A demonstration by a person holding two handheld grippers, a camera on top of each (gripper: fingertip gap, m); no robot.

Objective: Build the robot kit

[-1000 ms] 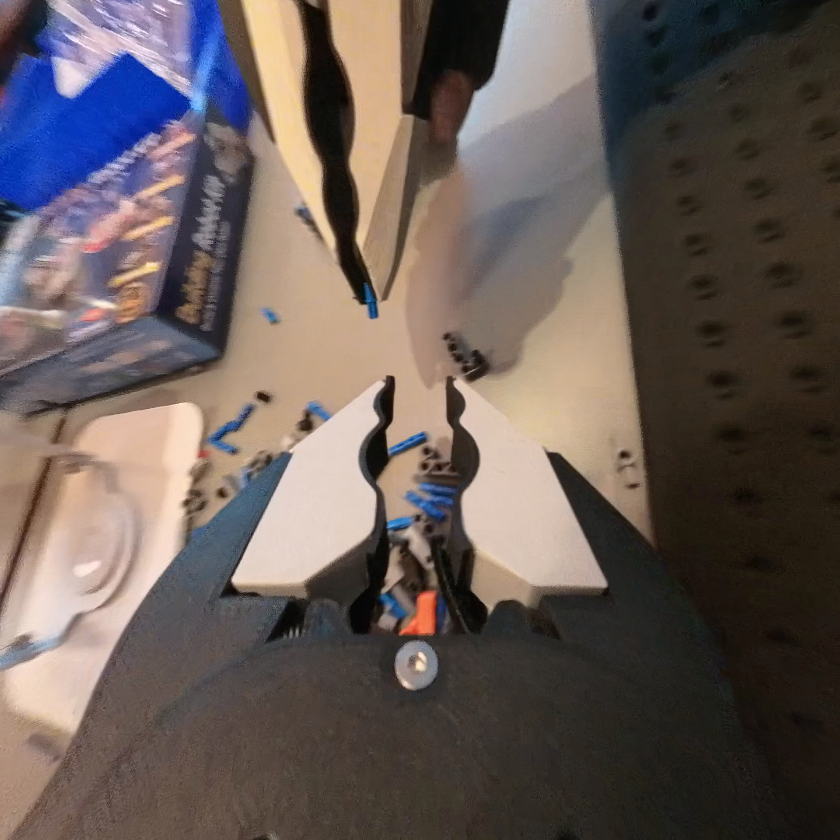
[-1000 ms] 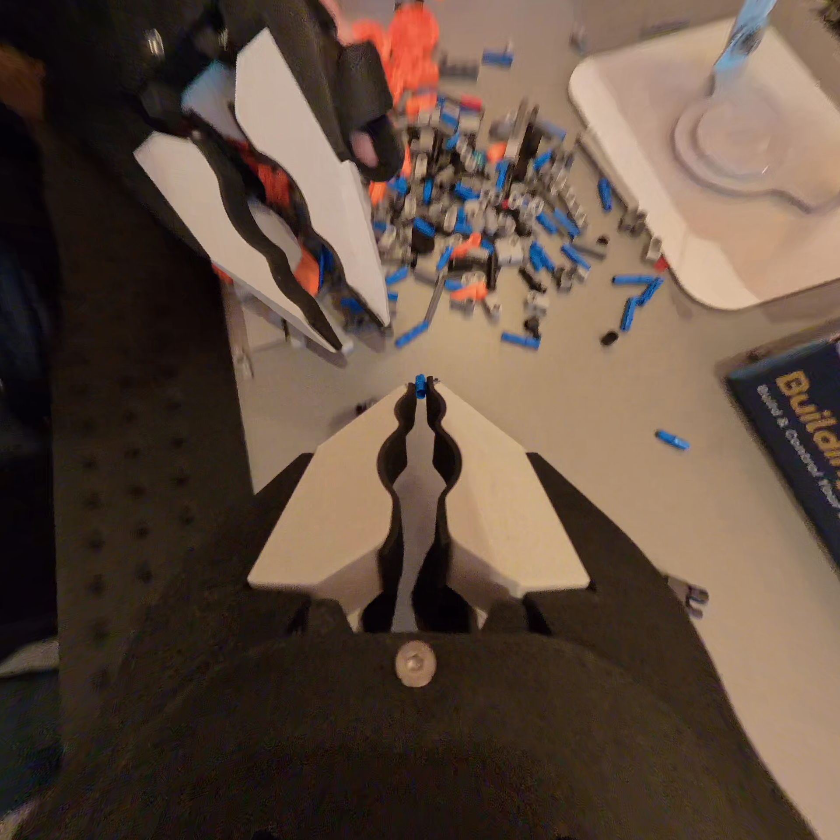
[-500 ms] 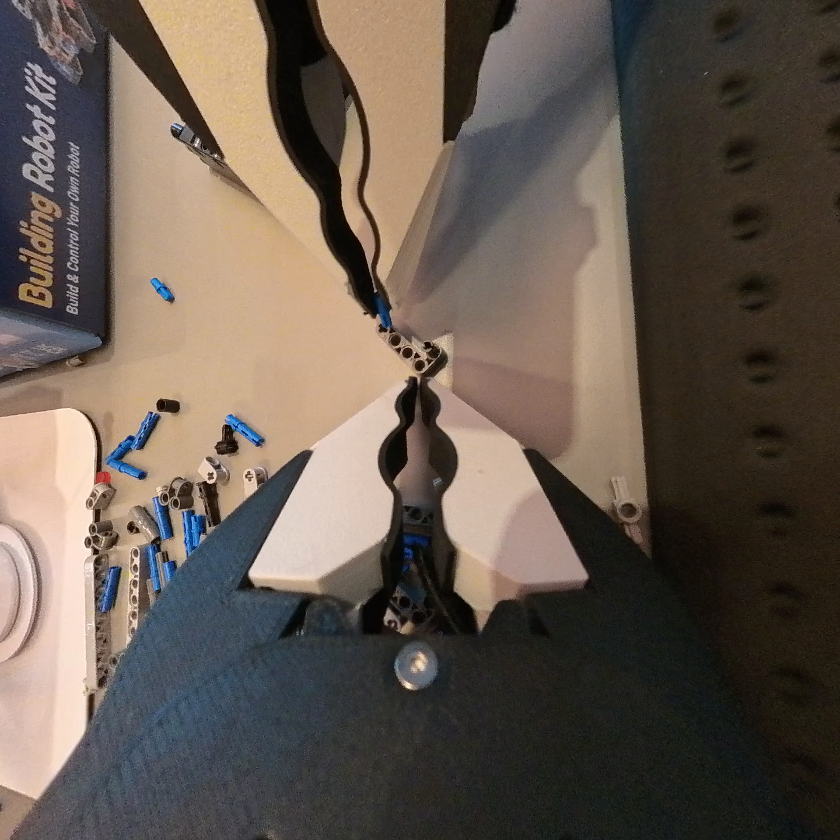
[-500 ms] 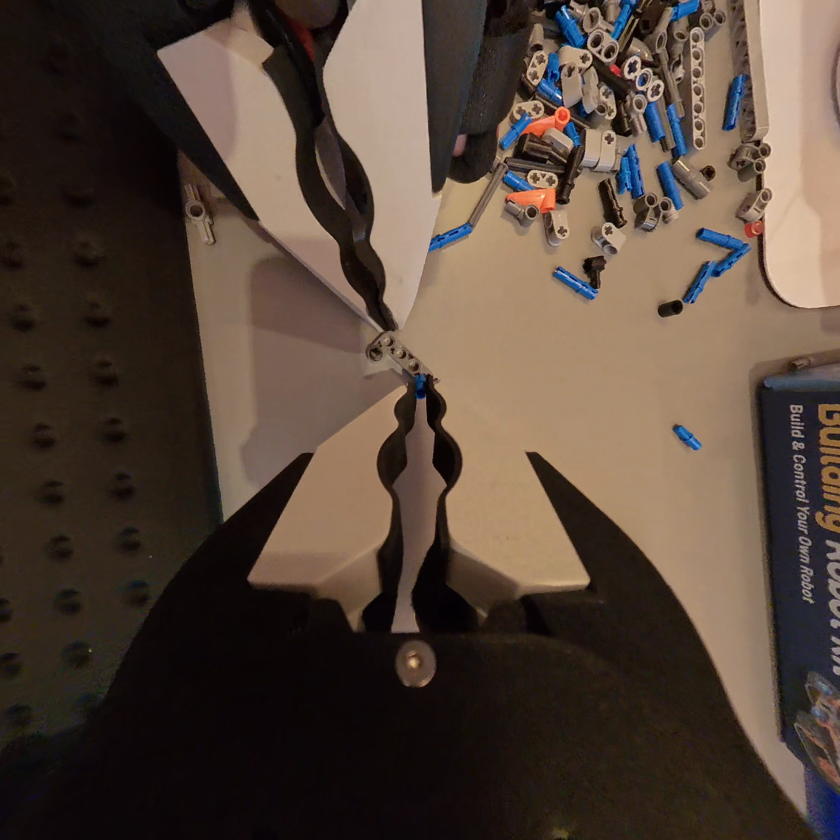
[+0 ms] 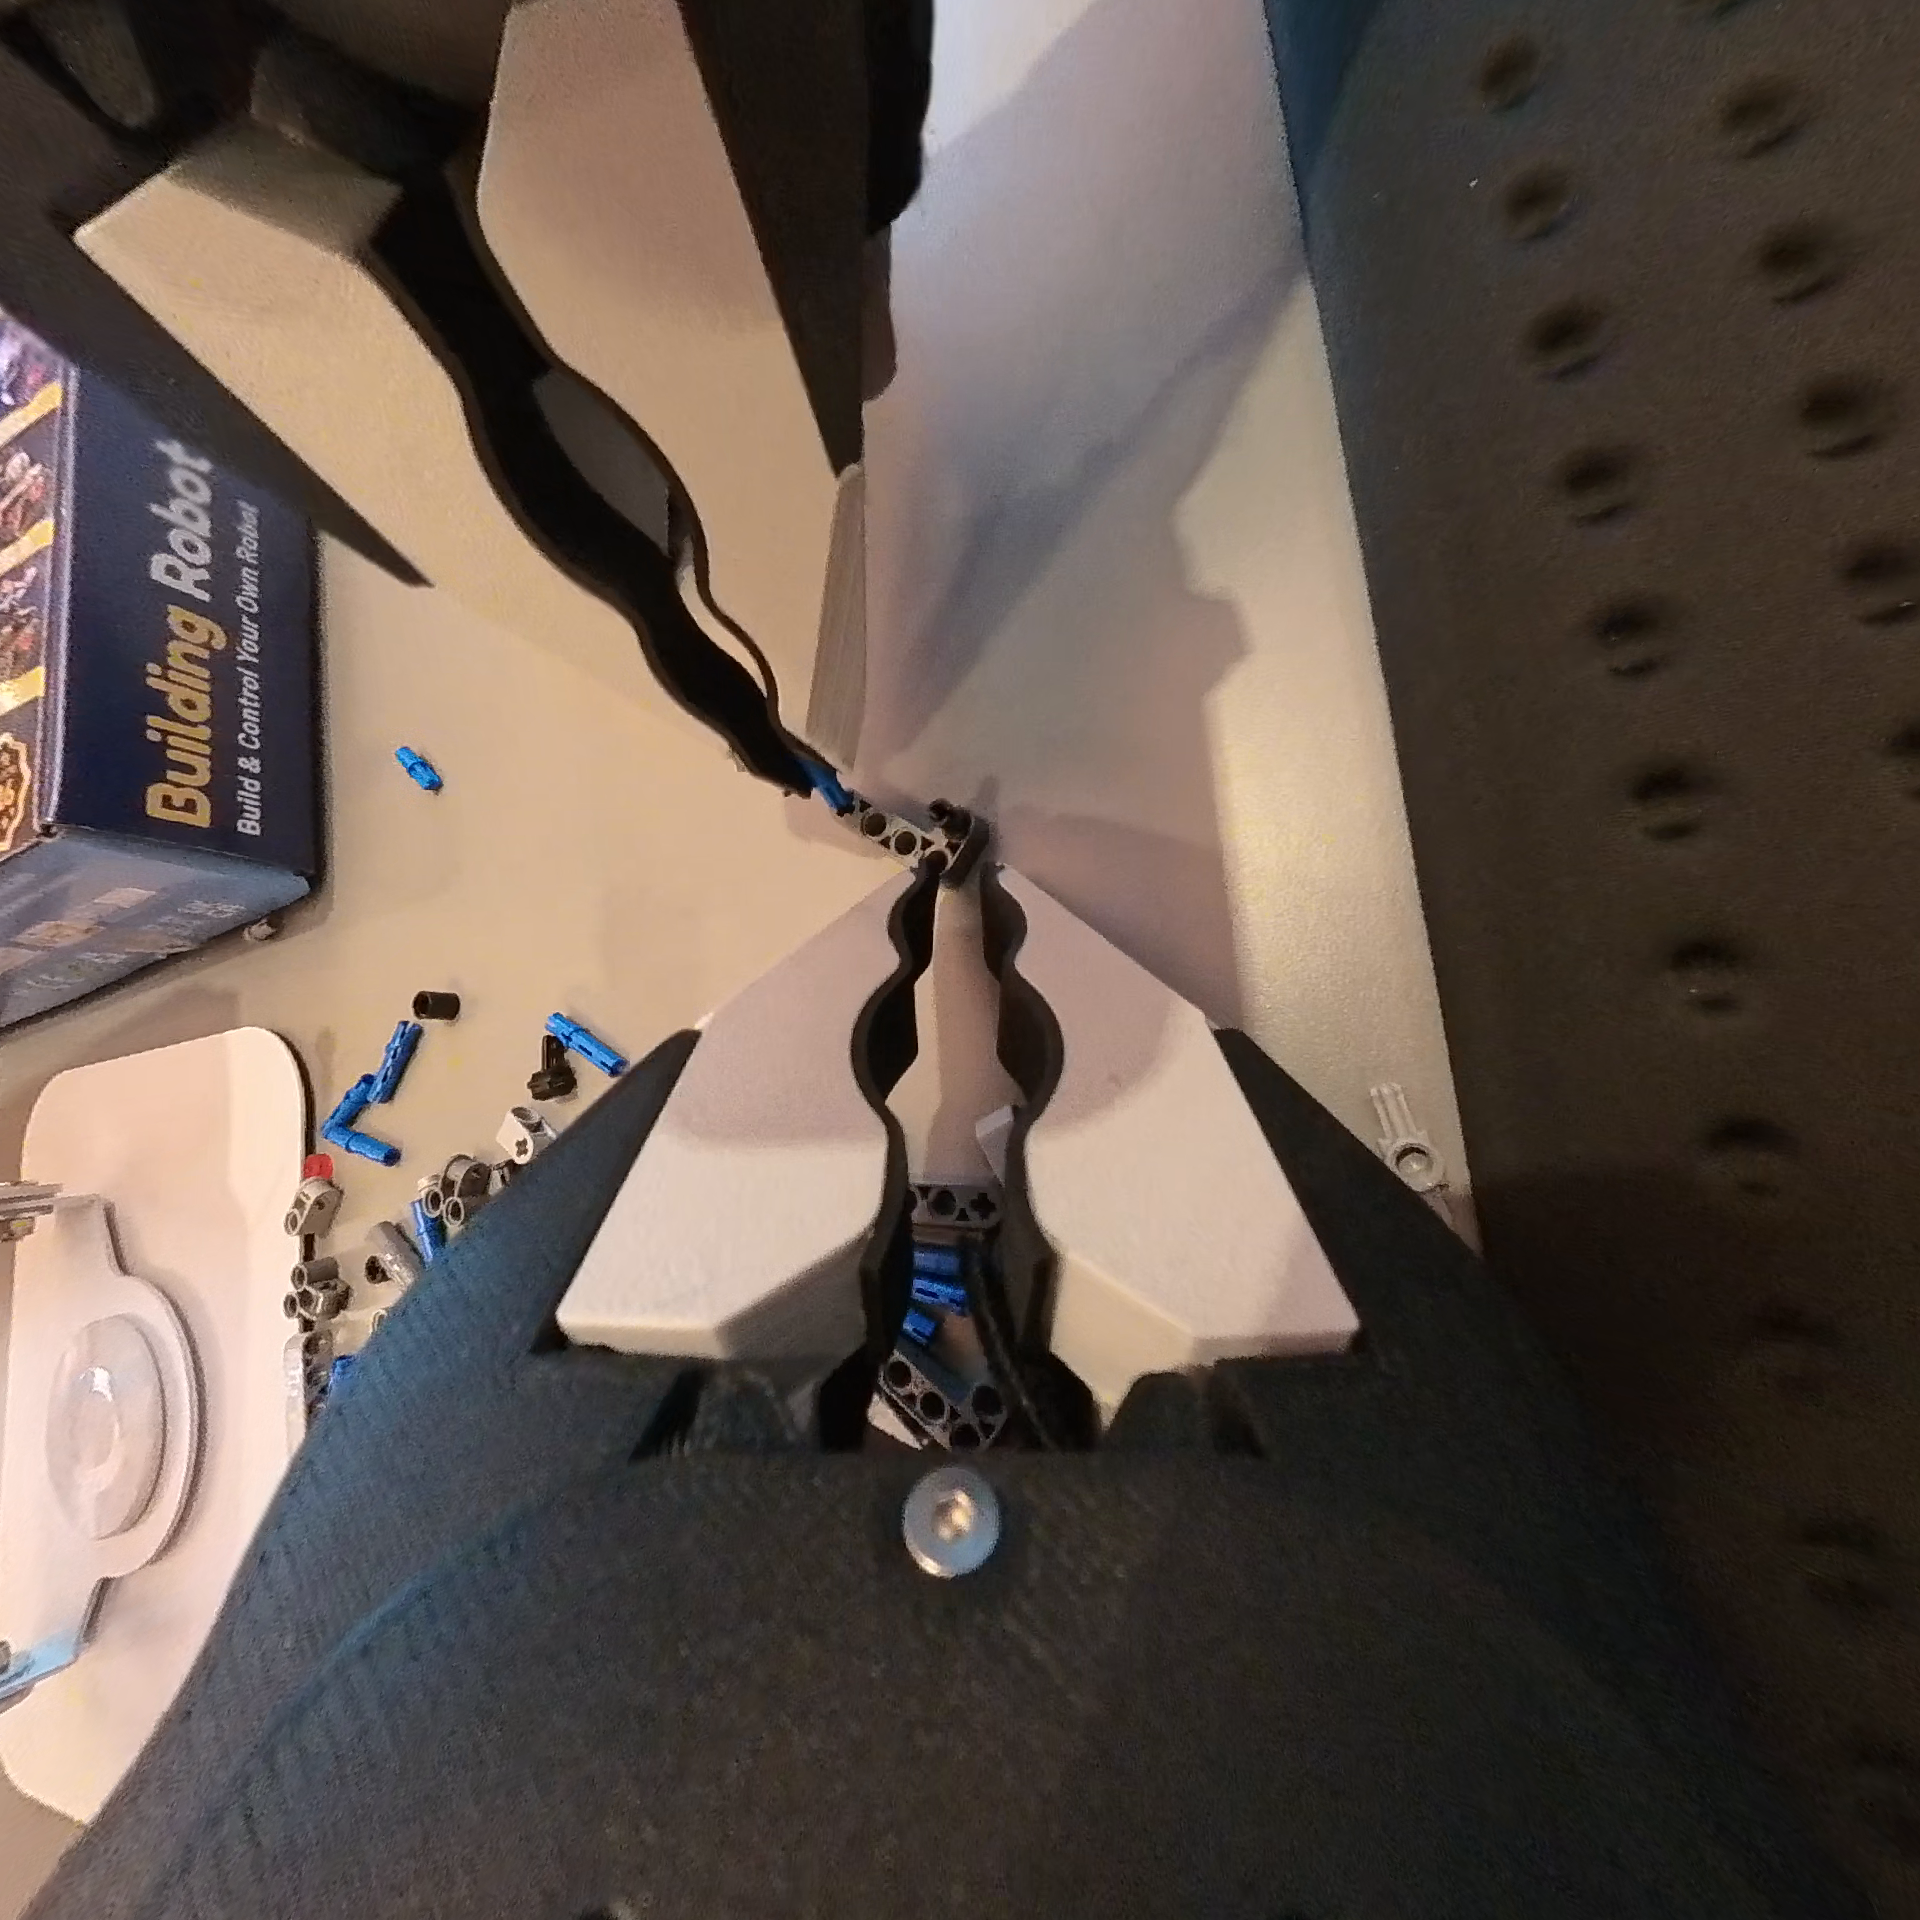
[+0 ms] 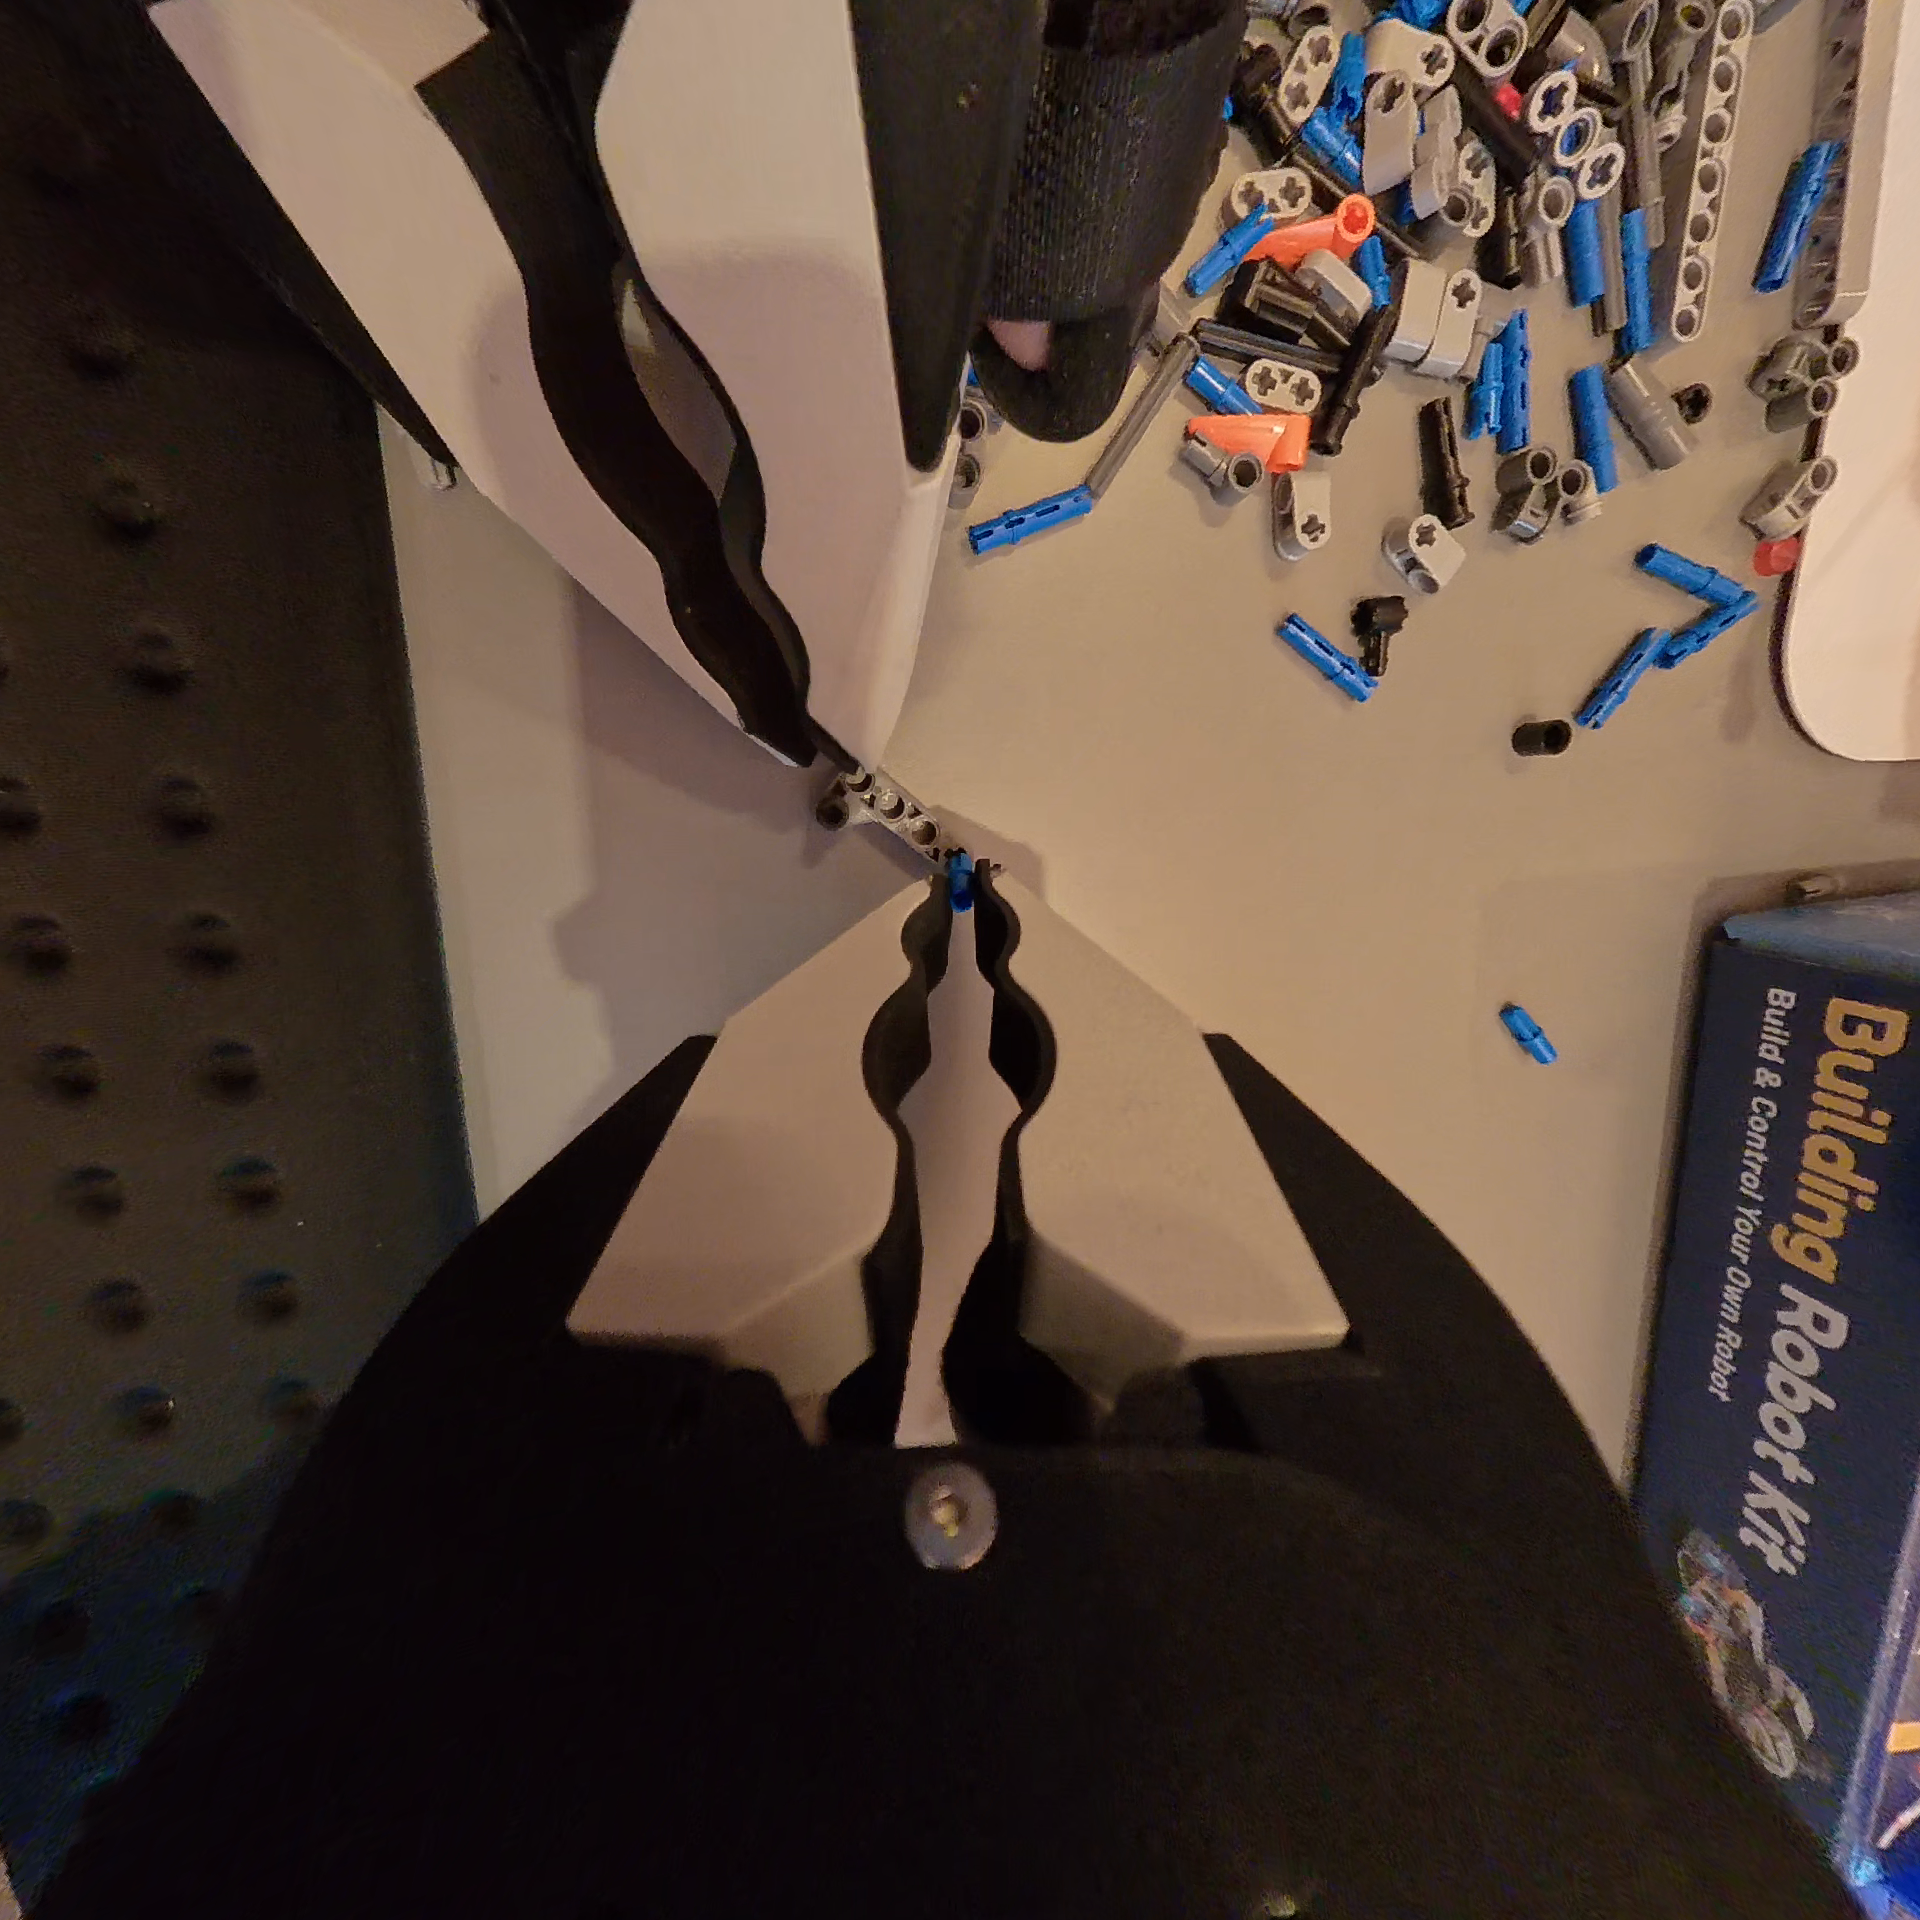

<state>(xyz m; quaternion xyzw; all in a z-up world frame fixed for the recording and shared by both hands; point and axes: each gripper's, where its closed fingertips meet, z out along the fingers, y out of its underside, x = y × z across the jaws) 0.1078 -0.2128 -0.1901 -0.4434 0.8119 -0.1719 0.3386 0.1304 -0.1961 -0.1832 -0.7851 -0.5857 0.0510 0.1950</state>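
Your two grippers meet tip to tip.
Your left gripper (image 5: 948, 878) pinches a grey holed beam (image 5: 902, 831); your right gripper (image 6: 964, 891) pinches a blue pin (image 6: 959, 885) against it.

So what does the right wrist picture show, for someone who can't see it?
The right hand-held gripper pinches a small blue pin against the end of a grey holed beam, which the left hand-held gripper grips from above. Loose building pieces lie beyond, a blue box at right.

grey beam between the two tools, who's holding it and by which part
The left tool pinches the grey holed beam by its near end. The right tool grips a blue pin by its rear half, tip at the beam's other end.
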